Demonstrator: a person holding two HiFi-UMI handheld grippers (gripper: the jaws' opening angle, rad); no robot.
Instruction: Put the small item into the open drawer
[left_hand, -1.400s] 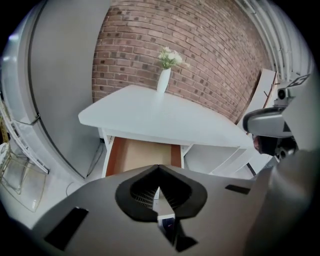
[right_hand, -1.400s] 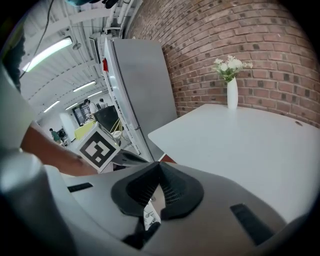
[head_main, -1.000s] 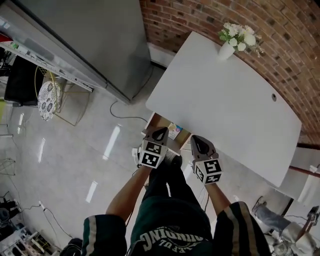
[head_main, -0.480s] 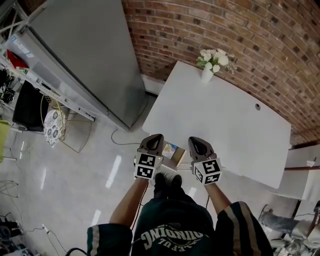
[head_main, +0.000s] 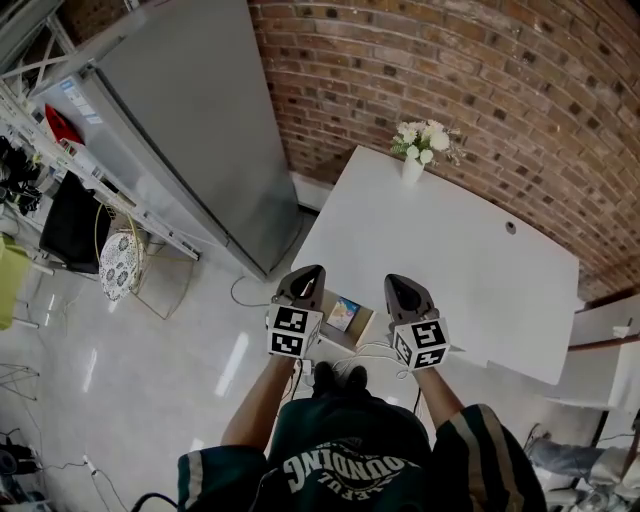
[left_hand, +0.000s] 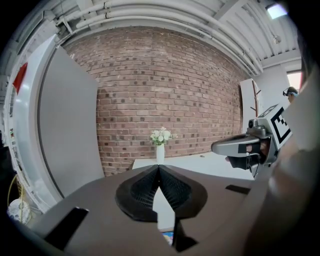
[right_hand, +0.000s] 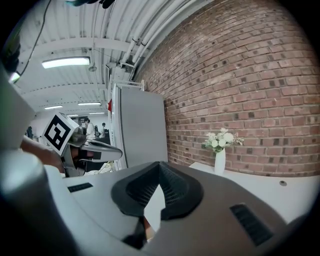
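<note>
- Left gripper (head_main: 306, 276): my claw is pinched tip to tip, nothing in it
- Right gripper (head_main: 402, 288): likewise closed, empty
- Small item (head_main: 345, 312): colourful and flat, lying in the open drawer (head_main: 362, 328) between my grippers, if that is it
- Handling: I judge it light, thin, perhaps slippery; take an edge
- Drawer contents: I make out nothing else; it sits under the white table (head_main: 470, 260)

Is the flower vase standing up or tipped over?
Standing up. The white vase stands straight on the white table, with its flowers on top.
</note>
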